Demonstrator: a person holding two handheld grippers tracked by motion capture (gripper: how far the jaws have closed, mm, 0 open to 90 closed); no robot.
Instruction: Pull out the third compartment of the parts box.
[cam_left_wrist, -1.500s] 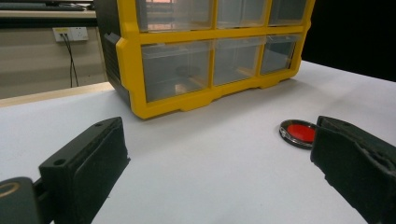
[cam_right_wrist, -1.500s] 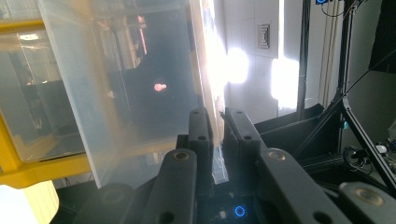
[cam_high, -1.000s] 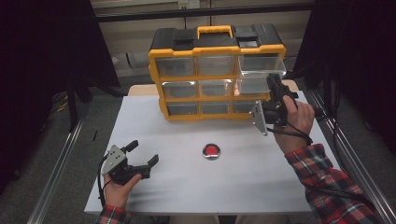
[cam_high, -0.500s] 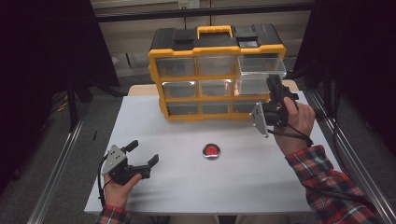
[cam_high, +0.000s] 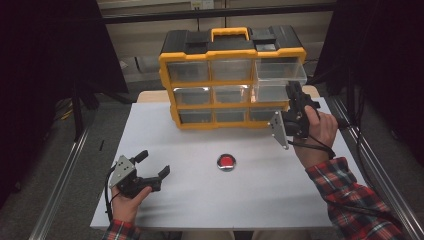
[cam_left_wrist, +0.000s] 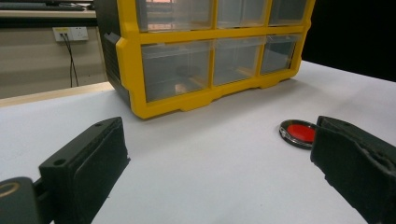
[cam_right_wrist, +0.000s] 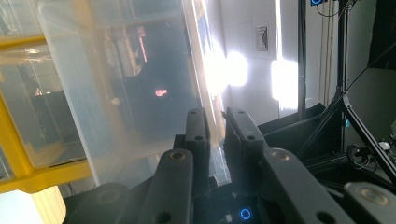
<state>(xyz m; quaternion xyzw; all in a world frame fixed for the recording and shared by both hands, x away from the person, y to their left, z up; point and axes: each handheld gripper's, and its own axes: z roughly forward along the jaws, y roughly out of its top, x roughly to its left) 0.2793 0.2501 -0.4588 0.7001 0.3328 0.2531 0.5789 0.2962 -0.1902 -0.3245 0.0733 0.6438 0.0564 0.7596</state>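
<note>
In the right gripper view, the right hand-held gripper (cam_right_wrist: 215, 122) has its two black jaws nearly together, pinching the thin front wall of a clear drawer (cam_right_wrist: 116, 79) that sticks out of the yellow organiser (cam_right_wrist: 18, 130); the high view is too coarse to show that pinch. The high view gives the layout instead: the drawer (cam_high: 280, 75) is the upper right one of the organiser (cam_high: 232, 82), pulled forward, at the upper centre of the frame, and the right hand-held gripper (cam_high: 295, 102) sits at its lower right corner, the right hand (cam_high: 320, 132) raised with a plaid sleeve (cam_high: 350, 195) running to the lower right.

The left hand-held gripper (cam_high: 150, 167) rests low on the white bench (cam_high: 260, 200) at lower left, jaws spread and holding nothing. The left gripper view shows a red disc (cam_left_wrist: 299, 133) just beside its right-hand jaw, not touching.
</note>
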